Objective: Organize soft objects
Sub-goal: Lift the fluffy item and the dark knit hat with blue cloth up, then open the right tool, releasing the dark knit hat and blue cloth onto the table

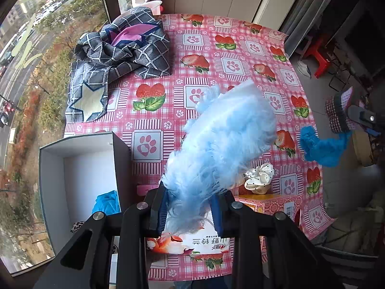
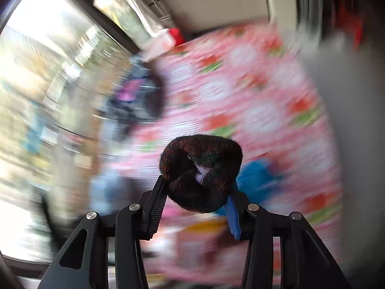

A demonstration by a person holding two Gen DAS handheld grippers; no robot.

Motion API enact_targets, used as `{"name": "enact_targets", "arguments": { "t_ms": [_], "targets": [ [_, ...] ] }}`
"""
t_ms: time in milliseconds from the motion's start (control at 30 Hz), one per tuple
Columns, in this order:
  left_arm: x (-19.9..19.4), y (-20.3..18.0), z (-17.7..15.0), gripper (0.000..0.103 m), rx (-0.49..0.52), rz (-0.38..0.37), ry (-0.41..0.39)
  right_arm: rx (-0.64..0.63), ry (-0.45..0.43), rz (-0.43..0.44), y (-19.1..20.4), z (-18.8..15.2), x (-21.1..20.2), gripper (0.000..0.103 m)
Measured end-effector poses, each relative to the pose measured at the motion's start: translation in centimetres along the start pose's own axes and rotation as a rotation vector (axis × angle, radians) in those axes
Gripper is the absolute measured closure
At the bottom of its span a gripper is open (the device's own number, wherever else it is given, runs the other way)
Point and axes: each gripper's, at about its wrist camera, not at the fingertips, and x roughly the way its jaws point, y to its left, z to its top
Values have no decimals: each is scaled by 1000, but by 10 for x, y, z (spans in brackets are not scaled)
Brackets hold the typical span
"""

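My left gripper (image 1: 191, 207) is shut on a fluffy light-blue piece (image 1: 221, 142) and holds it above the pink strawberry tablecloth (image 1: 238, 45). A white open box (image 1: 79, 166) sits to its left with a blue cloth (image 1: 107, 203) inside. My right gripper (image 2: 196, 192) is shut on a dark knitted scrunchie (image 2: 201, 171), held above the table; its view is motion-blurred. The right gripper (image 1: 361, 118) also shows at the right edge of the left wrist view. A bright blue fluffy piece (image 1: 321, 145) lies by the table's right edge. A white dotted scrunchie (image 1: 259, 175) lies near it.
A crumpled grey checked cloth (image 1: 120, 55) lies at the table's far left by the window. A pink carton (image 1: 269, 204) and a printed packet (image 1: 192, 243) sit near the front edge. A red stool (image 1: 320, 57) stands on the floor at right.
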Motion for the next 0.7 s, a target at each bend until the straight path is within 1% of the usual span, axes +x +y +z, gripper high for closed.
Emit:
{"name": "enact_targets", "arguments": {
  "t_ms": [33, 67, 100, 133, 167, 200, 233, 300, 367, 433, 467, 500, 533, 567, 600, 633, 667, 700],
  "targets": [
    [-1, 0, 0, 70, 4, -2, -2, -13, -5, 18, 2, -1, -3, 57],
    [-3, 0, -1, 70, 7, -3, -7, 52, 21, 189, -4, 0, -6, 58],
    [-4, 0, -1, 70, 7, -2, -11, 118, 43, 326, -9, 2, -8, 58],
    [-4, 0, -1, 70, 7, -1, -10, 152, 40, 377, -12, 3, -10, 58],
    [-4, 0, -1, 70, 6, -4, -9, 165, 20, 369, -14, 5, -14, 58],
    [-5, 0, -2, 70, 5, -7, -9, 152, 1, 326, -13, 9, -18, 58],
    [-6, -1, -2, 70, 6, -9, -11, 142, -6, 311, -11, 10, -20, 58],
    [-9, -1, -2, 70, 10, -9, -21, 128, -3, 305, -8, 9, -23, 58],
    [-11, -1, -2, 70, 12, -11, -22, 104, -3, 282, -4, 6, -23, 58],
    [-11, 0, -2, 70, 14, -13, -20, 46, -15, 160, 3, 4, -20, 58],
    [-11, 0, -2, 70, 14, -13, -19, 33, -20, 140, 5, 2, -19, 58],
    [-11, 0, -3, 70, 15, -14, -17, 55, -14, 202, 3, 0, -17, 58],
    [-10, 0, -4, 70, 16, -13, -15, 102, 3, 294, -3, -1, -14, 58],
    [-9, 0, -5, 70, 17, -13, -12, 141, 20, 347, -8, -2, -9, 58],
    [-8, 0, -6, 70, 19, -13, -7, 145, 29, 321, -10, -2, -3, 56],
    [-6, 0, -6, 70, 22, -13, 0, 132, 44, 264, -12, -2, 4, 44],
    [-5, -1, -7, 70, 25, -13, 5, 126, 68, 186, -14, -3, 13, 34],
    [-5, 0, -8, 70, 28, -12, 7, 137, 89, 110, -20, -6, 22, 17]
  ]
}}
